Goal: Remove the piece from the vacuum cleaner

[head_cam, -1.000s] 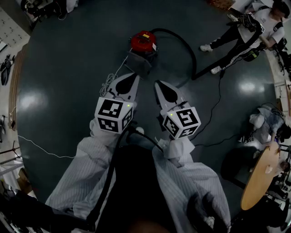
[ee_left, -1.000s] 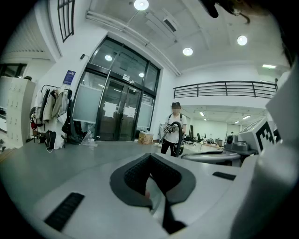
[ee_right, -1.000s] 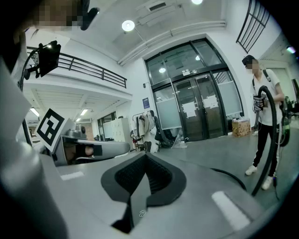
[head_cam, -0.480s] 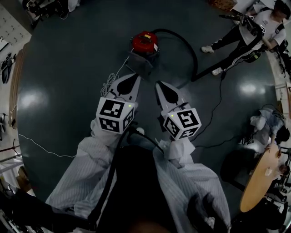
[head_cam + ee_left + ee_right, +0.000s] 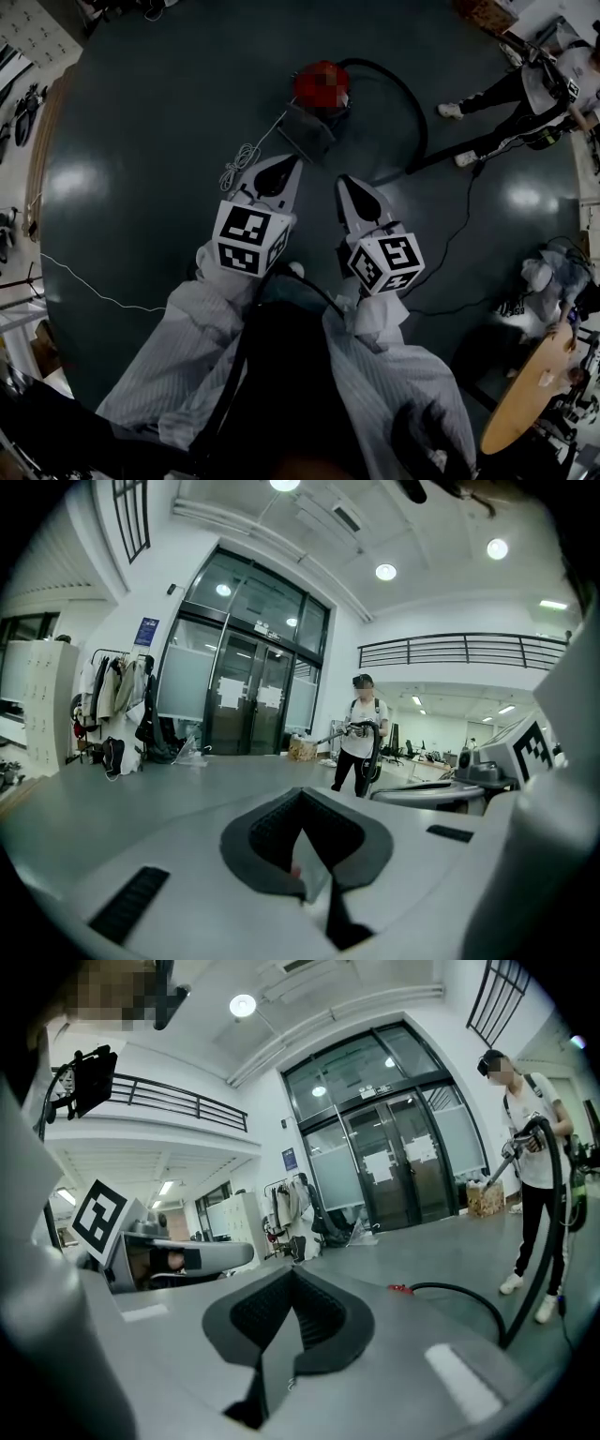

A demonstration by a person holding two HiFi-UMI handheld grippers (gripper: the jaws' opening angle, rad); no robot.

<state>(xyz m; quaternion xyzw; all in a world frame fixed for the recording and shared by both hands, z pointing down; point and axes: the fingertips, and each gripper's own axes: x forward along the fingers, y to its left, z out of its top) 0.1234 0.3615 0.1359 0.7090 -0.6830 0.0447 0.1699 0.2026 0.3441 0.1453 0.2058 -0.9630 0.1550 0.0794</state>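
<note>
The left gripper and the right gripper, side by side, each have their jaws pressed together on nothing, with the red vacuum cleaner on the dark floor just ahead of their tips, its black hose curving off beyond the right gripper.

No lettering can be read anywhere; the blue wall sign is too small to make out.

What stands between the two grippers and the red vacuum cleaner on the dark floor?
Nothing visible. The left gripper and right gripper face the red vacuum cleaner directly; the coiled white cord lies left of that path, the black hose right.
</note>
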